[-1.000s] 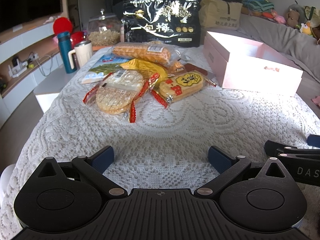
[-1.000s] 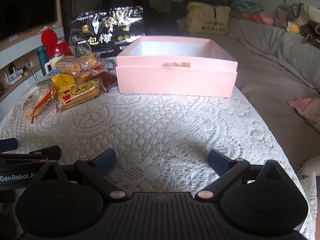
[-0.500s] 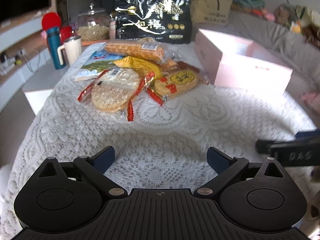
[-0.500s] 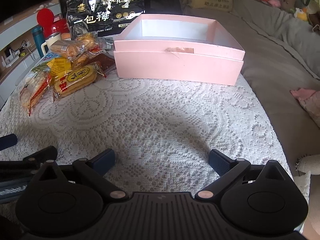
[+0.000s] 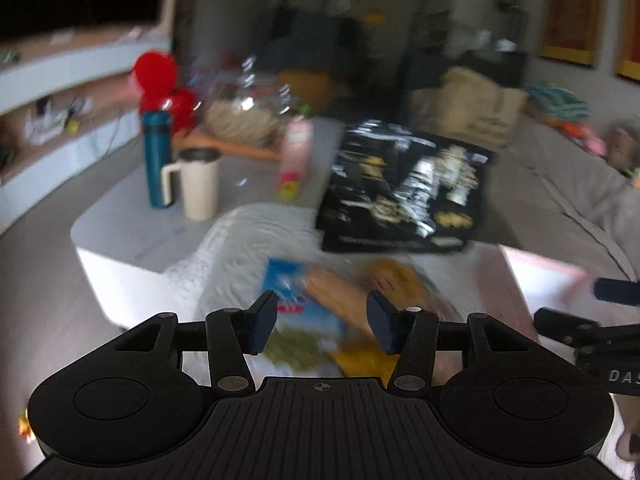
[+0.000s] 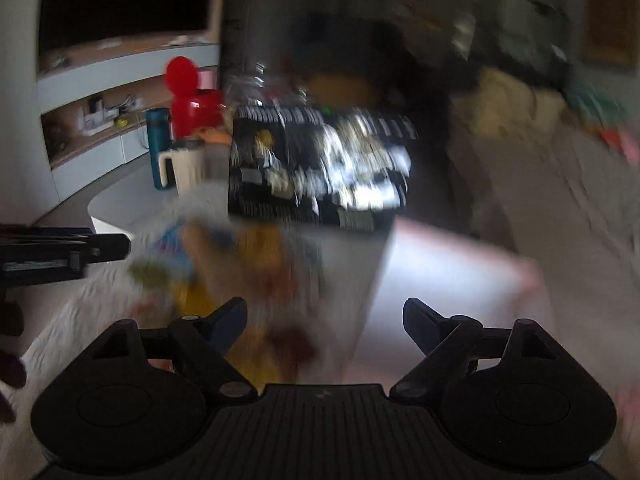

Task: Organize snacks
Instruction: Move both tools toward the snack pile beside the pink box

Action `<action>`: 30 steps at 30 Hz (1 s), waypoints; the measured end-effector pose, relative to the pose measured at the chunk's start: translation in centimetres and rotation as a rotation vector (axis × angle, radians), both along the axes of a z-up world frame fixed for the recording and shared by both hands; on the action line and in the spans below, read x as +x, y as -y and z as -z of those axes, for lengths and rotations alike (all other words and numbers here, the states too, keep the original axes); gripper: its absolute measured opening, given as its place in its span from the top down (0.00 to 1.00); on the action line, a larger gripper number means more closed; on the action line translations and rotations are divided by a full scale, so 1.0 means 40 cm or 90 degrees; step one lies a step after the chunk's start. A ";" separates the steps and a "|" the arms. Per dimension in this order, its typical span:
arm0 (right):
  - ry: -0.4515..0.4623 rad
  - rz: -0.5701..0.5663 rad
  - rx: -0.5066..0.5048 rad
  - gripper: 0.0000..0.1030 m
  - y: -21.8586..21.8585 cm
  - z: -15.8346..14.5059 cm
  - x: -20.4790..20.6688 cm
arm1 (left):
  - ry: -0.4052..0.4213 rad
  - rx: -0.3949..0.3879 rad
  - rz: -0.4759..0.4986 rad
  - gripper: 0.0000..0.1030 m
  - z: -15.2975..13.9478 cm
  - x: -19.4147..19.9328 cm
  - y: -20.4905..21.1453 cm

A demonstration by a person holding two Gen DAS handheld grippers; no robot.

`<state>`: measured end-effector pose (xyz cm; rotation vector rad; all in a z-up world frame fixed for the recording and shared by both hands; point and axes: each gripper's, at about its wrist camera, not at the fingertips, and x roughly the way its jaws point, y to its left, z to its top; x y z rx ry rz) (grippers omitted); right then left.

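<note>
Both views are blurred by motion. My left gripper (image 5: 322, 320) hangs above the snack pile (image 5: 344, 292), a heap of blue, orange and yellow packets on the lace cloth (image 5: 240, 240). Its jaws are closing, half apart, and the pads press on nothing. My right gripper (image 6: 325, 316) hovers over the gap between the snack pile (image 6: 240, 264) and the pink box (image 6: 452, 272). Its jaws are wide, closing slightly, with nothing between them. A big black snack bag (image 5: 404, 188) (image 6: 320, 168) stands behind the pile.
A blue bottle (image 5: 157, 160), a cream mug (image 5: 199, 184) and a pink bottle (image 5: 297, 148) stand on the grey side table at the back left. A glass jar (image 5: 244, 116) sits behind them. A grey sofa (image 5: 560, 184) runs along the right.
Both grippers have risen and moved forward over the table, from its near edge to above the snack pile. The left jaws have narrowed a lot, the right ones a little.
</note>
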<state>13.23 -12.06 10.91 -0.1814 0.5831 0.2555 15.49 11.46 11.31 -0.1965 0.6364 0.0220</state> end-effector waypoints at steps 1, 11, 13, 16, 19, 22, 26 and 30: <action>-0.001 0.013 -0.002 0.16 -0.011 -0.016 0.035 | -0.003 -0.022 0.012 0.47 -0.007 0.022 -0.009; -0.027 0.102 0.013 0.16 0.009 0.060 0.030 | -0.035 -0.040 0.109 0.47 0.088 -0.051 -0.004; -0.028 0.082 0.008 0.16 0.008 0.059 0.014 | -0.025 -0.014 0.090 0.47 0.086 -0.079 -0.008; -0.037 0.058 0.038 0.16 0.013 0.058 -0.014 | -0.034 -0.037 0.089 0.47 0.087 -0.124 -0.015; -0.076 0.021 0.096 0.16 0.040 0.079 -0.068 | -0.051 -0.040 0.119 0.47 0.090 -0.166 -0.004; -0.108 0.000 0.108 0.16 0.058 0.130 -0.115 | -0.087 -0.064 0.168 0.47 0.121 -0.187 0.030; -0.126 0.025 0.088 0.17 0.060 0.189 -0.106 | -0.112 -0.024 0.222 0.47 0.171 -0.185 0.108; -0.138 0.047 0.088 0.17 0.088 0.223 -0.056 | -0.087 0.003 0.227 0.47 0.199 -0.182 0.131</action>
